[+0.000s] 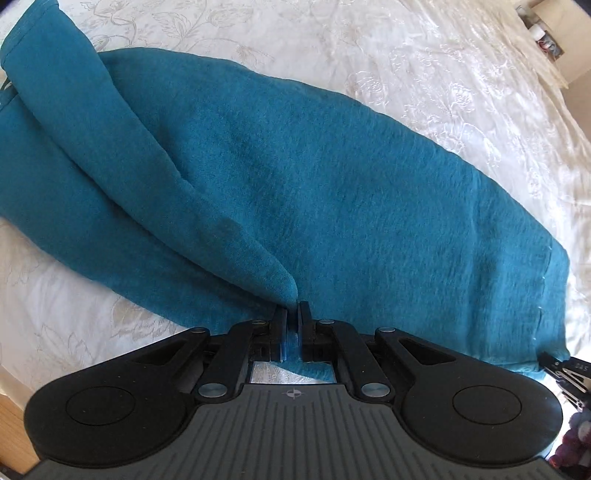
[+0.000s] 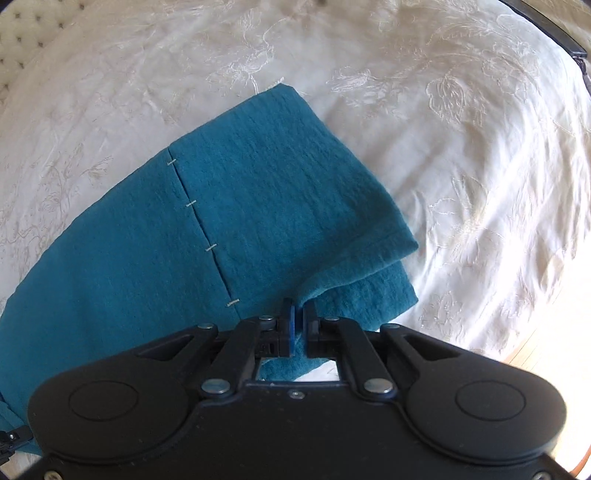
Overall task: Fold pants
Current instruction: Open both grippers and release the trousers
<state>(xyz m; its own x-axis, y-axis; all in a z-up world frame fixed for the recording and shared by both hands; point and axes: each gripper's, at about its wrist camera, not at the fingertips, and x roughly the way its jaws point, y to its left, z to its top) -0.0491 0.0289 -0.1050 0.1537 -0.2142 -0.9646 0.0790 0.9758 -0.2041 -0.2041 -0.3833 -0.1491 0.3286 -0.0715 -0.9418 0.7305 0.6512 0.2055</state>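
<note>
Teal pants (image 1: 332, 184) lie on a white embroidered bedspread (image 1: 443, 74), one leg folded over the other. My left gripper (image 1: 294, 314) is shut on a pinch of the fabric at the near edge, where the folded leg tapers to a point. In the right wrist view the hem end of the pants (image 2: 258, 203) shows a seam with pale stitches. My right gripper (image 2: 300, 314) is shut on the near corner of that hem, with cloth bunched between its fingers. The tip of the right gripper (image 1: 554, 365) shows at the pants' right corner in the left wrist view.
The bedspread (image 2: 443, 147) spreads wide around the pants. A tufted headboard (image 2: 22, 22) is at the far left, and a dark frame edge (image 2: 554, 33) at the far right. Wooden floor (image 1: 14, 424) shows past the bed's near edge. Small items (image 1: 546, 37) stand beyond the bed.
</note>
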